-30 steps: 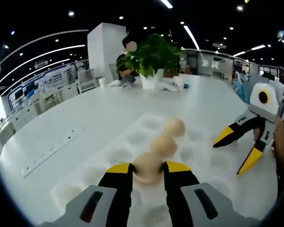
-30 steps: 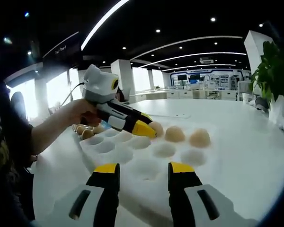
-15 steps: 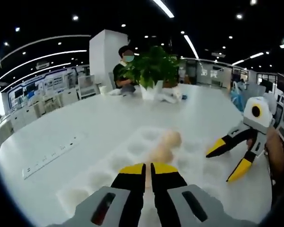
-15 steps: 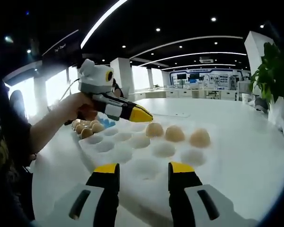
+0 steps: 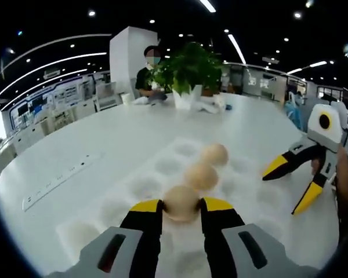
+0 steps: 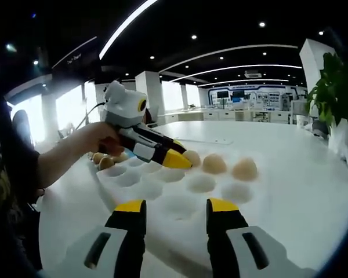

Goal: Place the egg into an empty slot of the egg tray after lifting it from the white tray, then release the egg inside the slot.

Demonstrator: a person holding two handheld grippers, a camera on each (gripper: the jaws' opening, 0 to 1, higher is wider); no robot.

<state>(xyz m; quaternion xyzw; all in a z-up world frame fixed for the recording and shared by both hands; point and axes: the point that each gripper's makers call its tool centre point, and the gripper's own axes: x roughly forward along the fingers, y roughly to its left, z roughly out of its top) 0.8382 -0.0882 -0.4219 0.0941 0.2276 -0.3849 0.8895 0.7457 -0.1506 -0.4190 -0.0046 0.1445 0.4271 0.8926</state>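
Left tool sat low over the egg tray, jaws spread, the nearest egg between the yellow tips. Egg rested in its slot; whether the tips touched it, can't tell from the left gripper view. In the right gripper view the left tool angled down at the same egg, which was mostly hidden behind the yellow tips.

3 eggs in a row on the egg tray: that one, a 2nd egg in the next slot, a 3rd egg beyond it. Other slots in sight were empty. The right gripper view showed the same row, 2nd egg and 3rd egg in line with it.

Right tool was released, jaws wide apart, nothing between them, hovering above the near edge of the egg tray. In the left gripper view the right tool hung open off the tray's right side, held by a hand.

More eggs sat in a cluster past the tray's far-left corner, partly hidden by the person's hand; what held them wasn't clear.

White table carried everything. A potted plant stood at its far end with a person just beside it. A power strip lay flat in the table left of the tray.
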